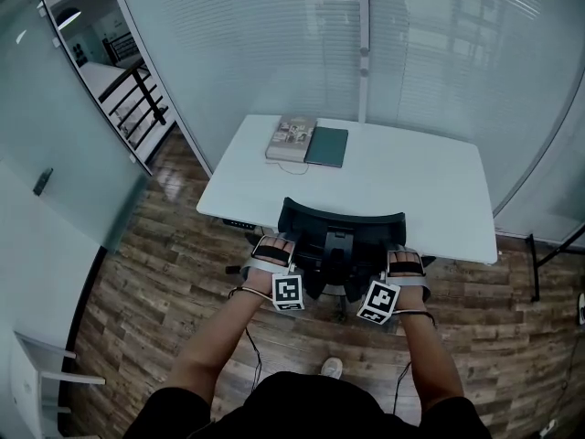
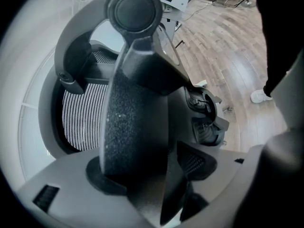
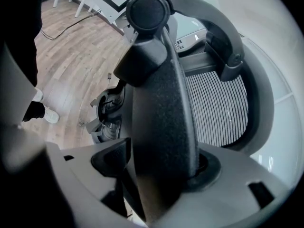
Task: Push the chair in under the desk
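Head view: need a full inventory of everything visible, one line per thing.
white rectangular desk: 1, white, centre, by the glass wall
black mesh-backed office chair: 1, black, at the desk's near edge
patterned-cover book: 1, pale grey-brown, far left part of the desk
flat dark green notebook: 1, dark green, right beside the book
frosted glass wall: blue-grey, behind and left of the desk
wood-plank floor: brown, all around
white furniture frame: 1, white, lower left corner
white shoe: 1, white, on the floor between the arms
left gripper: 1, grey-black, jaws apart, at the backrest's top left
right gripper: 1, grey-black, jaws apart, at the backrest's top right
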Available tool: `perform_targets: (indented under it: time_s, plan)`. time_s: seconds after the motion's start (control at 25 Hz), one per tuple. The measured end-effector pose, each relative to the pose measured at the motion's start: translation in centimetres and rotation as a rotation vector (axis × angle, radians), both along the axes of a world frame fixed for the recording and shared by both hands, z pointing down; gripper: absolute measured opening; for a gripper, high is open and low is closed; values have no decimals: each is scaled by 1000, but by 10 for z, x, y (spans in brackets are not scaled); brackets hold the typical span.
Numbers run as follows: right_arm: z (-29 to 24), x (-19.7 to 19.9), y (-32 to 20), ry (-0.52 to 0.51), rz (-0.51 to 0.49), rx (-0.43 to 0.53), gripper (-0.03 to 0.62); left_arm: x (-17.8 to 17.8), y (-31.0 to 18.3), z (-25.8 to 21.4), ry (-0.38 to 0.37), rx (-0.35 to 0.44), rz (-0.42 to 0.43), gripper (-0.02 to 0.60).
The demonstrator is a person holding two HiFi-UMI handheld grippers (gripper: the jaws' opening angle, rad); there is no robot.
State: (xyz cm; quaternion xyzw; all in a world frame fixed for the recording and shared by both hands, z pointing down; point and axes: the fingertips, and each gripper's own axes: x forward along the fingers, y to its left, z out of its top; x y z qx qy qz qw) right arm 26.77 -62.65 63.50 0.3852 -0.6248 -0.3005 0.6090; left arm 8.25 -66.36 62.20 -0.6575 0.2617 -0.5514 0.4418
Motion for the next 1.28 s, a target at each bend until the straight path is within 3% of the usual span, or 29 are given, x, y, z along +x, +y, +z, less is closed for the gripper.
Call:
perform_targets:
  time_s: [0.52, 1.28]
  plan:
    - [1, 9, -27, -8, -19, 6, 314, 11, -28, -3, 1, -2, -4, 328]
    - [-3, -9, -39, 18, 5, 28, 314, -3, -54, -3, 2, -5, 50, 322]
